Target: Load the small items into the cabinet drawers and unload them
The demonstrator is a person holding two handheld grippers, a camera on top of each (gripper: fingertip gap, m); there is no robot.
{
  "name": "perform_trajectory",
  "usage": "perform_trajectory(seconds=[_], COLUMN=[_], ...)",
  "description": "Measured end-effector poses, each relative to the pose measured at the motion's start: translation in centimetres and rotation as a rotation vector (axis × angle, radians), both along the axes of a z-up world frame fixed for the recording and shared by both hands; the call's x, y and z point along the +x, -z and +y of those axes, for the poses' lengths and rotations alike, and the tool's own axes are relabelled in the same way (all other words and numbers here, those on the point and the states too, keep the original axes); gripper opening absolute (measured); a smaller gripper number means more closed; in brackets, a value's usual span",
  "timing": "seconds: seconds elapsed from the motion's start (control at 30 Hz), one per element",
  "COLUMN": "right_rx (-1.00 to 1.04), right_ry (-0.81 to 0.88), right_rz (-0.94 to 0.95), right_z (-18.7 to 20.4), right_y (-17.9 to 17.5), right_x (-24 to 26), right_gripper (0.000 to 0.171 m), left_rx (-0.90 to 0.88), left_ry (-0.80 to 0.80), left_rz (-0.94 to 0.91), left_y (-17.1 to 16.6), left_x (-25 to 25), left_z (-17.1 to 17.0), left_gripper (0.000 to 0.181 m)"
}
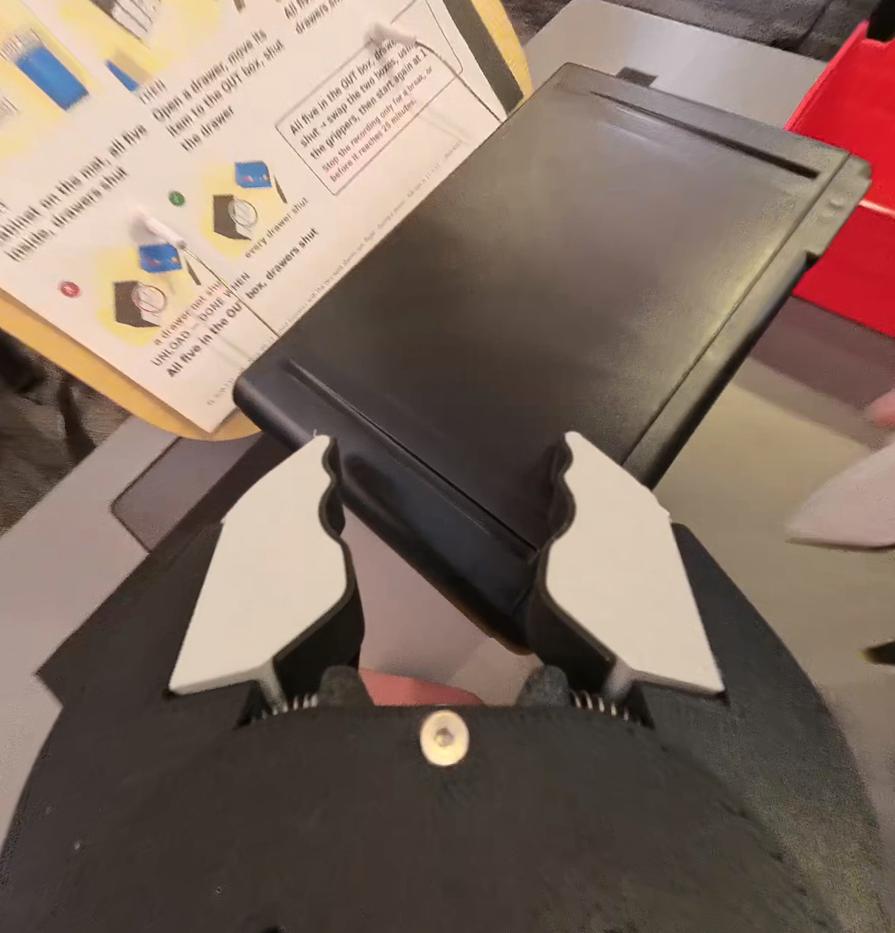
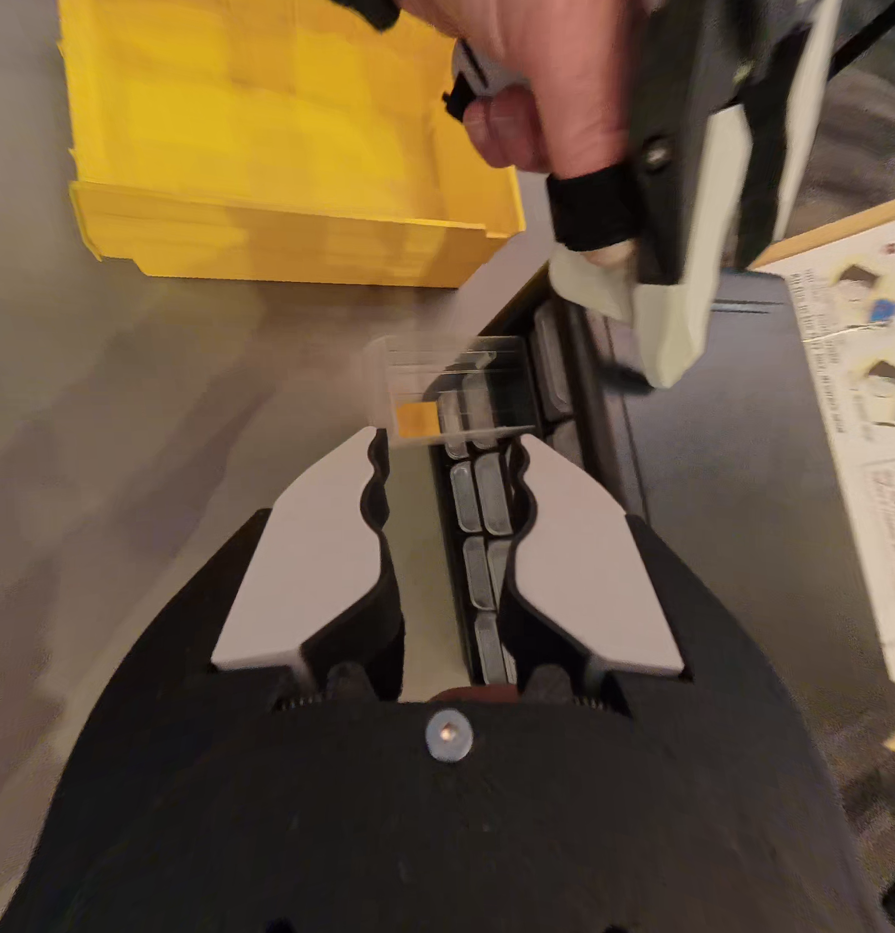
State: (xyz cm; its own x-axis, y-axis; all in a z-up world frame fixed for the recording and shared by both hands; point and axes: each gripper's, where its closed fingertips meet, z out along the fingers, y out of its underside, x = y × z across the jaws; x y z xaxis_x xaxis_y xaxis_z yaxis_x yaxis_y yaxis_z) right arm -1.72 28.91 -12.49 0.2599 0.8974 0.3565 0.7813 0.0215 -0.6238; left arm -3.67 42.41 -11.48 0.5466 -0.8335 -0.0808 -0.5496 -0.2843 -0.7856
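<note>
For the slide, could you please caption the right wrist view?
Right gripper, open, nears a clear drawer pulled from the black cabinet; yellow bin beyond.

A printed instruction sheet (image 1: 223, 166) lies on a wooden board (image 1: 81, 353).

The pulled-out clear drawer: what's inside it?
Inside the clear drawer one small yellow-orange item shows near its front. Blur hides its shape, and the drawer's back stays inside the black cabinet.

Both wrist views look steeply down, close over the black cabinet (image 1: 561, 313), which they share with the instruction sheet (image 2: 859, 454).
</note>
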Motion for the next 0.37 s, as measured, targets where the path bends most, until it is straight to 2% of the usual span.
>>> perform_trajectory(seconds=[0.03, 0.2, 0.37], right_rx=[-0.030, -0.129, -0.109], right_ry=[0.000, 0.010, 0.019], right_rz=[-0.013, -0.064, -0.174], right_z=[0.3, 1.9, 3.3], right_y=[0.9, 4.5, 6.4], right_x=[-0.6, -2.5, -2.6], right_gripper=[0.043, 0.039, 0.029], left_rx=[-0.018, -0.078, -0.091], left_ry=[0.007, 0.014, 0.031], left_rz=[-0.010, -0.048, -0.029], left_y=[0.1, 0.4, 0.5], left_x=[0.1, 0.0, 0.1], left_z=[0.0, 0.3, 0.5], left_gripper=[0.079, 0.090, 0.092])
